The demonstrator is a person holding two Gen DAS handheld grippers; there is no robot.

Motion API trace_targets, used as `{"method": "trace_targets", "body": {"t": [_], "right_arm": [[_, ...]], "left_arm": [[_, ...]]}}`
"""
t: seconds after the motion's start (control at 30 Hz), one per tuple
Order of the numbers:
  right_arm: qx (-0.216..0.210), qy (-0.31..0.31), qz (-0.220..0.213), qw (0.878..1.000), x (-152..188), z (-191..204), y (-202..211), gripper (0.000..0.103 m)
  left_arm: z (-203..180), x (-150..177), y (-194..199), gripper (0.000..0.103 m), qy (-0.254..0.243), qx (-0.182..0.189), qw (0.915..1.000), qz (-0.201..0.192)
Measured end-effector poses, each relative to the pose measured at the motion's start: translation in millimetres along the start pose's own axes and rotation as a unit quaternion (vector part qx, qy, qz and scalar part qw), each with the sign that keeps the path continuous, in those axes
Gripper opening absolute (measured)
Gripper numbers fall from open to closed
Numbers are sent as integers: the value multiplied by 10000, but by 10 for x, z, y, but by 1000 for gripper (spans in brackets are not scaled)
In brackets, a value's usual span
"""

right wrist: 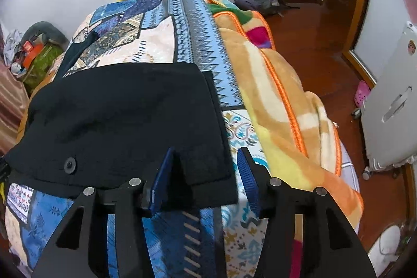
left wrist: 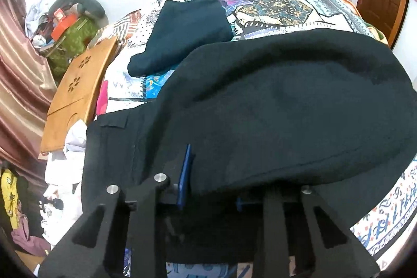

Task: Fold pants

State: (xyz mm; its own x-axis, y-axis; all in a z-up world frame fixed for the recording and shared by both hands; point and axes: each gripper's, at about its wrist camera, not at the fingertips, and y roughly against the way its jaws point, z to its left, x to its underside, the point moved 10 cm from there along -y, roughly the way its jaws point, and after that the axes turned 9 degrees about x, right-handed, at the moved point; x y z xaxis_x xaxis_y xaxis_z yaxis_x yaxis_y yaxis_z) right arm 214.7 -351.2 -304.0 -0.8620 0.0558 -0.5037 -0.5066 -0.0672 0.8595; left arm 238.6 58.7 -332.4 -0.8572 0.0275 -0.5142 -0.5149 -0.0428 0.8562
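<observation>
Black pants point(left wrist: 273, 108) lie on the patterned bedspread point(left wrist: 281, 9), with one layer raised and billowing over my left gripper point(left wrist: 213, 173). Its left blue pad point(left wrist: 185, 173) presses against the cloth; the right finger is buried under the fabric, so this gripper is shut on the fold. A belt loop point(left wrist: 113, 123) shows on the flat layer. In the right wrist view the pants point(right wrist: 117, 116) rest folded, a button point(right wrist: 69, 164) near the front edge. My right gripper point(right wrist: 206, 151) is open around the near corner; its right pad point(right wrist: 247, 173) stands clear of the cloth.
A second dark folded garment point(left wrist: 182, 30) lies farther up the bed. A wooden board point(left wrist: 78, 90) leans at the left edge, beside a clutter pile point(left wrist: 70, 25). An orange blanket point(right wrist: 273, 95) is heaped along the bed's right side, with a grey suitcase point(right wrist: 391, 108) on the wooden floor.
</observation>
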Motion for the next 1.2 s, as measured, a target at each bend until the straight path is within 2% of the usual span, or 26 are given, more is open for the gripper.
{"method": "trace_targets", "body": {"t": [0.2,0.27,0.3,0.4,0.67,0.77,0.87,1.0,1.1,1.2], "right_arm": [[169,236,-78,9995,2,6,41,22],[114,196,-55,9997,17,-5,48,21],[86,189,-34,9998,31,-7,47,14],[-47,136,-10,9999,47,21,48,9],[50,526,-519,9973,-169,119,363,7],[149,595,-725,9955,-238,88,499,7],[239,578,-706,9955,-194,13,499,6],[254,437,-391,9980,-35,-97,322,6],[229,353,-89,9991,113,-149,134,7],[257,372,-13,9990,172,-132,80,7]], "left_arm": [[21,-68,45,20,244,225,9994,-88],[10,-77,64,19,251,240,9993,-110],[6,-78,70,19,250,240,9993,-121],[-4,-83,98,17,248,235,9993,-167],[-40,-276,550,9,10,215,9971,-728],[-111,-281,669,7,-133,211,9965,-795],[-193,-184,670,7,-155,397,9971,-636],[-288,46,542,7,-113,699,9971,-270],[-355,255,346,7,-22,993,9948,220],[-347,338,309,10,39,1054,9938,338]]}}
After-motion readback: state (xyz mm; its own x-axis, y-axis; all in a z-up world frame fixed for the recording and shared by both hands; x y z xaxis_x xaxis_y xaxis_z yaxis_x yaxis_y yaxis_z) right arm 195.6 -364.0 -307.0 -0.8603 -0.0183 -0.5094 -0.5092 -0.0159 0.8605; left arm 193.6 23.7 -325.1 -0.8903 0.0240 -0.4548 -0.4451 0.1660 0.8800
